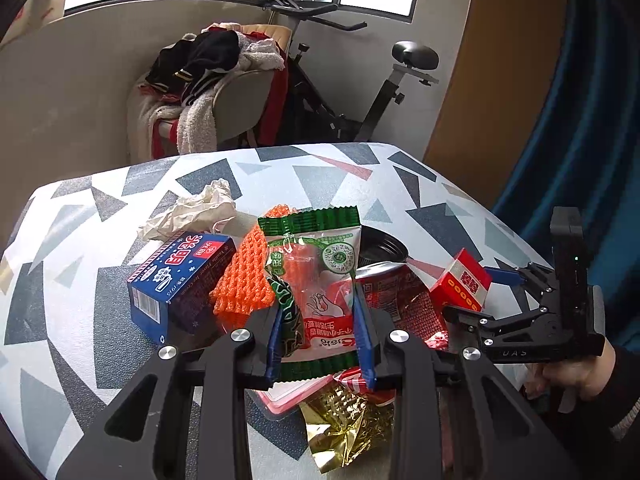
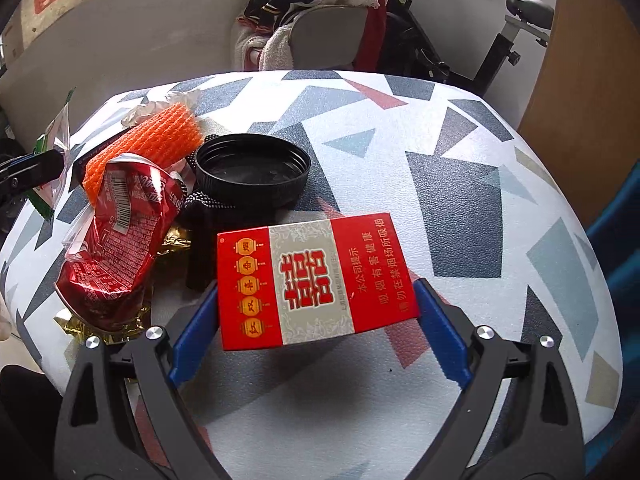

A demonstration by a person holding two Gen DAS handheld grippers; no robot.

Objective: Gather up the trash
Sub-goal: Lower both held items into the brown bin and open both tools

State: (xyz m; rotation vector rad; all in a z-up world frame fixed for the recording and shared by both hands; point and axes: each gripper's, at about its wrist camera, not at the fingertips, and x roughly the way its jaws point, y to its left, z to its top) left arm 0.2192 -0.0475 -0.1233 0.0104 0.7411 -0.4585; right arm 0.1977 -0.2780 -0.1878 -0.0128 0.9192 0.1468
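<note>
Gold wrapper [image 1: 344,432] under red can [image 2: 116,236]

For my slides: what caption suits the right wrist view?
Right tool grips a red cigarette pack above the patterned table.

Snack wrapper [image 1: 320,280]: clear, green-edged, upright between my left gripper's blue pads.
Cigarette pack [image 2: 316,284]: red, flat, face-up, clamped between my right pads.
Crushed red can [image 2: 116,236]: left of the pack.

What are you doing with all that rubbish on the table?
A person is collecting trash with two hand-held grippers. The left gripper is shut on a green snack wrapper, and the right gripper is shut on a red cigarette box. A crushed red can, orange foam net, black lid and blue box still lie on the patterned table.
</note>
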